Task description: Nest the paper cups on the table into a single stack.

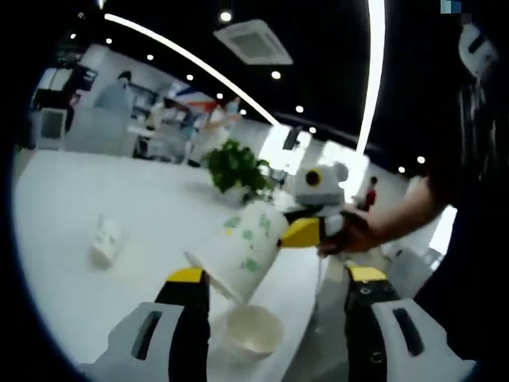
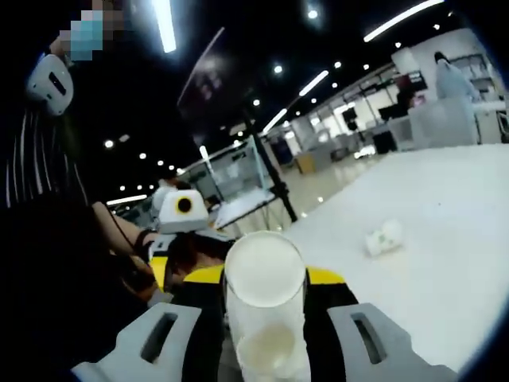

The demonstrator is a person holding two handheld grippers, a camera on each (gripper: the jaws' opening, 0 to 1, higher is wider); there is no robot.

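Note:
My right gripper (image 1: 308, 231) comes in from the right, shut on a white paper cup with green print (image 1: 241, 248). It holds the cup tilted over another cup (image 1: 253, 333), which stands upright, mouth up, on the white table (image 1: 119, 191). My left gripper (image 1: 277, 274) is open, its jaws wide on either side of the upright cup and not touching it. A third cup (image 1: 106, 240) lies on its side far to the left. In the right gripper view the held cup (image 2: 265, 294) sits between the jaws of my right gripper (image 2: 265, 276), and the lying cup (image 2: 382, 237) is off to the right.
A potted green plant (image 1: 236, 167) stands at the table's far side. A person's hand and forearm (image 1: 390, 219) hold the right gripper. The table edge (image 2: 318, 219) runs close on the left. People and office furniture stand far behind.

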